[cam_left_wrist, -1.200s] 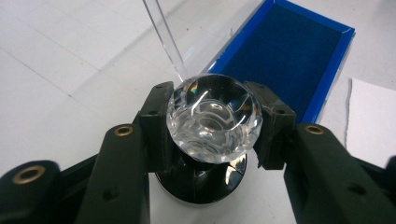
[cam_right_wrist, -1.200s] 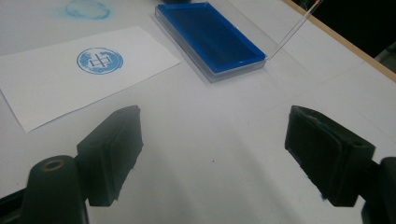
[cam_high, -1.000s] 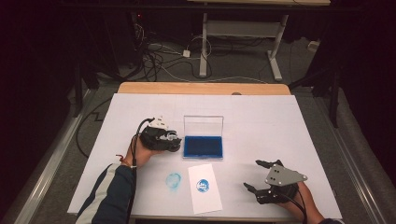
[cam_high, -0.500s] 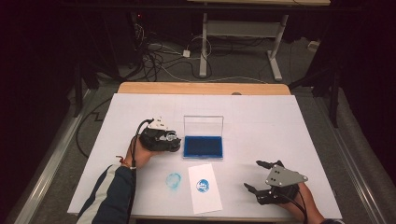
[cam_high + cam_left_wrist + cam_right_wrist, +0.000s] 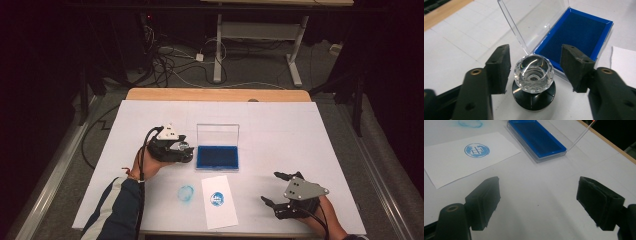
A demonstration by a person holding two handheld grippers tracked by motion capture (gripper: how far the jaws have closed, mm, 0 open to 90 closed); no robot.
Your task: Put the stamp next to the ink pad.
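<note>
Stamp (image 5: 534, 75) with the clear faceted knob stands upright on the table (image 5: 300, 130), just left of the open ink pad (image 5: 218, 156). Left tool (image 5: 534, 68) has just opened: pads clear of the knob, so released. Probably stamping's done; card (image 5: 219, 201) carries a blue print. Right tool (image 5: 536, 200) wide, empty.

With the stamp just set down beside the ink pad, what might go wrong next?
1. The clear faceted stamp with a black base stands upright between the left gripper, whose jaws have just been opening; withdrawing off-line might tip it.
2. It stands close to the blue ink pad in its clear open case, so a sideways nudge may knock the raised lid.
</note>
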